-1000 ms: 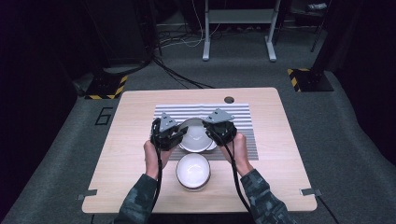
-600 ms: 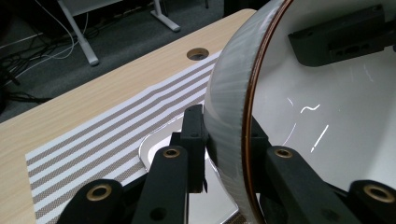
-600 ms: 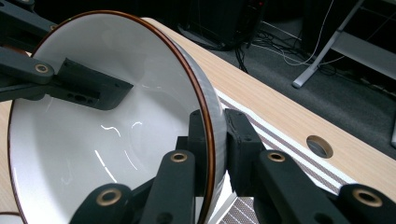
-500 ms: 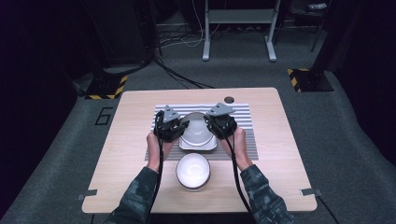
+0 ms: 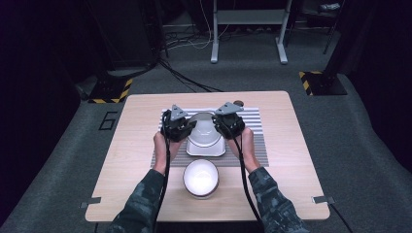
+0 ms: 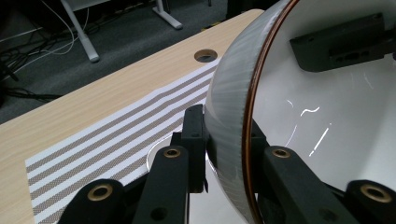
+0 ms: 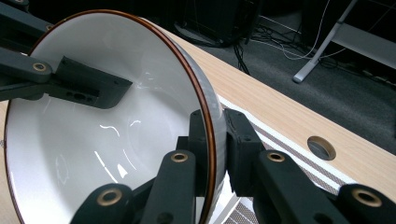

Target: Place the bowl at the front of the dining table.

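Observation:
A white bowl with a brown rim (image 5: 203, 124) hangs tilted between both grippers, above a white square plate (image 5: 206, 147) on the striped mat (image 5: 252, 141). My left gripper (image 5: 188, 130) is shut on the bowl's left rim; in the left gripper view its jaws (image 6: 224, 144) pinch the grey wall of the bowl (image 6: 327, 121). My right gripper (image 5: 221, 127) is shut on the opposite rim, and the right gripper view shows its jaws (image 7: 215, 140) clamped over the edge of the bowl (image 7: 93, 140). A second white bowl (image 5: 200, 177) stands upright on the table nearer the person.
The wooden table (image 5: 131, 160) has a round cable hole (image 5: 238, 103) at its far edge, just beyond the mat. Cables trail from both grippers along the forearms. Beyond the table are a grey floor, a desk frame (image 5: 248, 29) and loose cables.
Both hands have carried the bowl a little farther from the person, over the mat. More of the square plate now shows beneath it. Both grips have held.

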A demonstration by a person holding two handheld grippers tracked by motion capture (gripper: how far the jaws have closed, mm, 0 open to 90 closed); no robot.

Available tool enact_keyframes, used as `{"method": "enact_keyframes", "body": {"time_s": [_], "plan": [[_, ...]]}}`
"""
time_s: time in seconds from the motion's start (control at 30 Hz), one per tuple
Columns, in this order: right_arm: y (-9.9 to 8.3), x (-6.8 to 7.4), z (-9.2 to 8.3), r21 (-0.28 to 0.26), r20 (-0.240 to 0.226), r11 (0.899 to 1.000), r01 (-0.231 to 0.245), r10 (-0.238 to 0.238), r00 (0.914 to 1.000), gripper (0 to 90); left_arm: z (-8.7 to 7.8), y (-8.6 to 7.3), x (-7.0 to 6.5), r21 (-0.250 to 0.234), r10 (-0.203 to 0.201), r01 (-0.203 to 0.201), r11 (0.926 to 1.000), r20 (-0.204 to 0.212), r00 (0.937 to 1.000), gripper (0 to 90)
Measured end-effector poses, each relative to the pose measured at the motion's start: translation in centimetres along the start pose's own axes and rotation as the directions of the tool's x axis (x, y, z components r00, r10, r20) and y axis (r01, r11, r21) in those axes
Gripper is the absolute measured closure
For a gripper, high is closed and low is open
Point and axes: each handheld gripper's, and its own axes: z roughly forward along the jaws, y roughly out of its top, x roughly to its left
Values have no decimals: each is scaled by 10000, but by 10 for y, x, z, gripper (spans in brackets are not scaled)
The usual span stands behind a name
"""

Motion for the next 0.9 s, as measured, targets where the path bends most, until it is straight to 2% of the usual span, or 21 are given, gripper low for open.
{"method": "enact_keyframes", "body": {"time_s": [0.17, 0.43, 0.67, 0.9], "plan": [[0, -2, 6, 192, -14, 9997, -126, 126, 9999, 821, 6, 0, 3, 147, -75, 75, 9999, 35, 10000, 781], [-4, -6, 22, 430, -186, 9983, -391, 400, 9990, 820, 18, -5, 14, 272, -468, 464, 9986, 160, 9988, 786], [-4, -9, 34, 718, -283, 9969, -319, 340, 9990, 822, 25, -9, 21, 565, -555, 545, 9969, 164, 9983, 787], [-8, -12, 45, 1099, -426, 9910, -767, 817, 9957, 823, 36, -12, 24, 899, -651, 630, 9940, 207, 9977, 786]]}}
